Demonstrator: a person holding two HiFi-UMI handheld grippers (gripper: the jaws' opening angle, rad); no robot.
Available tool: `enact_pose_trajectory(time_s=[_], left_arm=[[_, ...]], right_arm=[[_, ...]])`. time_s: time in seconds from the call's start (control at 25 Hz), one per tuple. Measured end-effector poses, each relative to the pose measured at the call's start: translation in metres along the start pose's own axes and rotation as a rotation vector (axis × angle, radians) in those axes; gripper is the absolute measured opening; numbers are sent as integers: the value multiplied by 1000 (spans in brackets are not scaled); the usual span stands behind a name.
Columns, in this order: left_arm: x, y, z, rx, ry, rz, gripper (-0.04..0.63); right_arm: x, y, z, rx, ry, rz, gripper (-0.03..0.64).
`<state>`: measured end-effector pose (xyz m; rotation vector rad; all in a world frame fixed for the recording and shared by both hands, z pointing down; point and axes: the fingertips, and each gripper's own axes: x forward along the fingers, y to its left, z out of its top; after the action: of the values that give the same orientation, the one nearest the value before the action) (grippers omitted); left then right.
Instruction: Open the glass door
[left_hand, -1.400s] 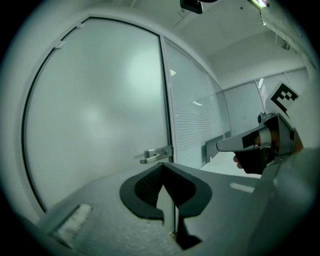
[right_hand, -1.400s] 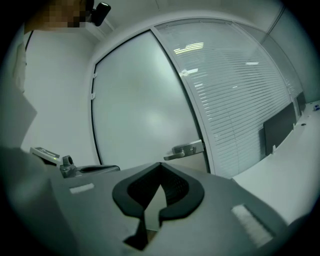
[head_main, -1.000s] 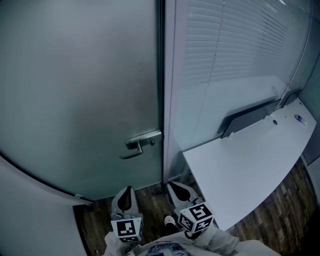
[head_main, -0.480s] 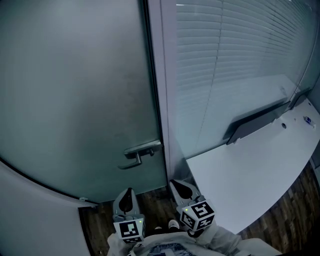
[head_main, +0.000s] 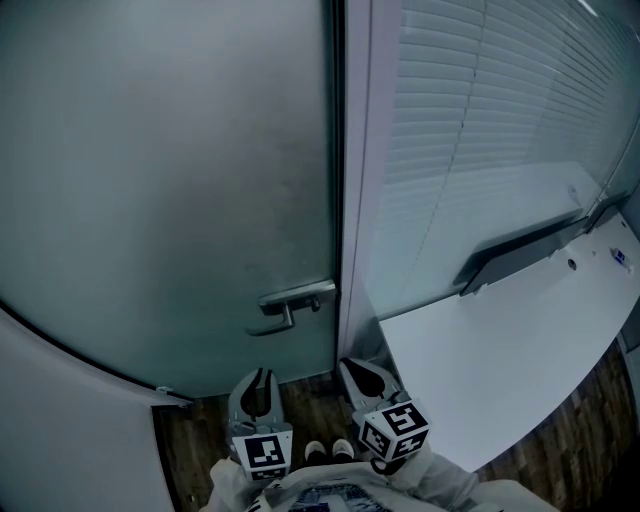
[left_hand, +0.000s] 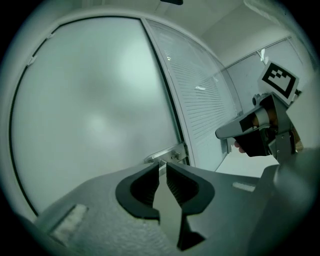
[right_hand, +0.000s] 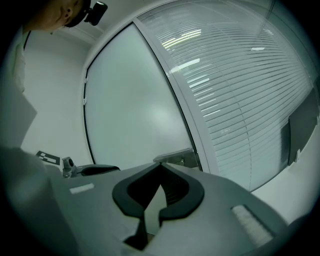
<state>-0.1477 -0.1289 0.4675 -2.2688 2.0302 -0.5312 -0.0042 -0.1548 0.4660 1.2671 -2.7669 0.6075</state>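
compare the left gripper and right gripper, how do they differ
The left gripper jaws have just been opening and stand slightly apart; the right gripper jaws meet at the tips. In the head view the left sits below the glass door, the right below its frame. Both are empty and short of the door handle.

No readable text, labels, numbers or signs anywhere.

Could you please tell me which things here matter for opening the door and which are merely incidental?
Job in hand:
frosted glass door
silver metal lever handle
left gripper, jaws just been opening, nothing between them
right gripper

Lying about:
white desk
white slatted blinds
dark wood floor
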Motion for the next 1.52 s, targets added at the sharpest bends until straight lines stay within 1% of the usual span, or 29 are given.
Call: enact_pose_trajectory(time_s=[0.08, 0.16, 0.32, 0.44, 0.52, 0.6, 0.68, 0.8, 0.88, 1.2, 1.32, 1.44, 1.52], left_arm=[[3, 1, -4, 11, 4, -12, 60], [6, 2, -6, 31, 21, -26, 95], [15, 1, -11, 103, 50, -65, 160], [23, 0, -10, 127, 48, -91, 167], [27, 0, -14, 135, 67, -109, 179], [33, -1, -21, 167, 88, -125, 195], [39, -1, -25, 233, 94, -130, 198], [52, -3, -31, 373, 109, -146, 202], [61, -3, -37, 444, 127, -158, 204], [83, 2, -43, 631, 143, -139, 202], [91, 0, -47, 732, 149, -140, 202], [100, -1, -50, 811, 151, -134, 202], [106, -2, -51, 886, 143, -123, 202]], right_arm=[[2, 1, 0, 2, 1, -3, 5], [2, 1, 1, 4, 1, -10, 5], [3, -1, 0, 14, 0, -30, 5], [2, -4, -3, 22, 4, -44, 5], [0, -5, -7, 25, 8, -55, 6], [-2, -8, -10, 31, 13, -69, 6], [-5, -13, -12, 38, 14, -85, 5], [-8, -19, -15, 49, 16, -107, 6], [-8, -22, -18, 57, 19, -116, 5], [-5, -28, -29, 88, 35, -127, 6], [-2, -29, -31, 95, 35, -127, 6], [-1, -30, -31, 99, 36, -127, 5], [-1, -31, -31, 100, 37, -127, 5]])
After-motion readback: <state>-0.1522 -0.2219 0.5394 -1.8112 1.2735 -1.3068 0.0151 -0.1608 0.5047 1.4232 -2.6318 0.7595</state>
